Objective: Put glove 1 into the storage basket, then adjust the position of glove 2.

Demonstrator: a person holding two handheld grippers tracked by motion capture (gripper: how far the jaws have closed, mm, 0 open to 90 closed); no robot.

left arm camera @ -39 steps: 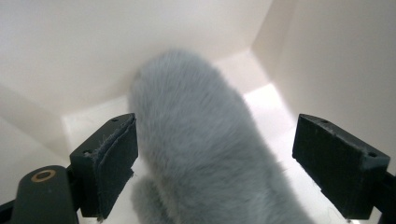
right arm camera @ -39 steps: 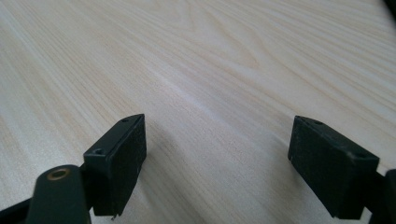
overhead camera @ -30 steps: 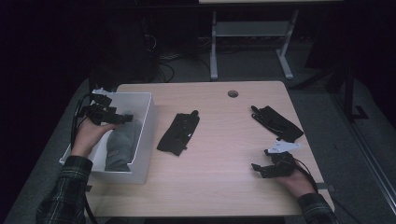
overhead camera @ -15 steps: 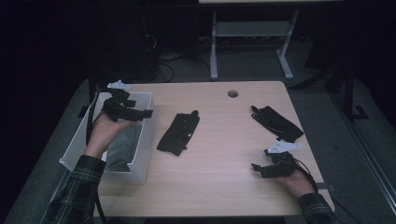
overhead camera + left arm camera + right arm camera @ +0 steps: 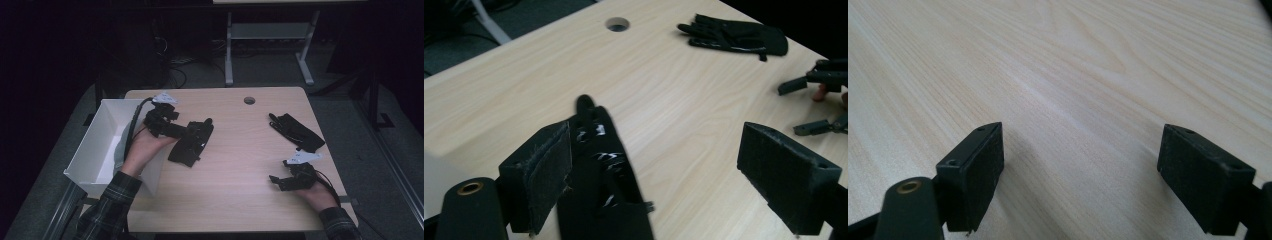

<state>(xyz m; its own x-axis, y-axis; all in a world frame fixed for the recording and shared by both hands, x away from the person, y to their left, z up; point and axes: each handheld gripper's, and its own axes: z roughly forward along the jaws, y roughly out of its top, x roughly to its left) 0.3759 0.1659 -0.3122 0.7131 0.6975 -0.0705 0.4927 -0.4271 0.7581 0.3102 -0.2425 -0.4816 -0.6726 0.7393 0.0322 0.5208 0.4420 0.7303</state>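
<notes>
A black glove [image 5: 192, 142] lies flat on the wooden table [image 5: 240, 165], just right of a white bin [image 5: 95, 150]. My left gripper [image 5: 186, 132] hovers open over its cuff end. In the left gripper view the glove [image 5: 604, 185] runs between the wide-apart jaws, close to the left one, and my left gripper [image 5: 664, 200] holds nothing. A second black glove [image 5: 297, 131] lies at the right; the left gripper view also catches this second glove [image 5: 736, 37]. My right gripper [image 5: 280, 182] rests open near the front right edge, with only bare wood between its jaws [image 5: 1083, 170].
The white bin overhangs the table's left edge and holds a grey cloth [image 5: 119, 150]. A round cable hole [image 5: 249, 100] sits near the far edge. Beyond the table are a metal desk frame [image 5: 265, 45] and floor cables.
My left gripper has swung right, from above the bin to over the near glove. The right gripper has stayed put.
</notes>
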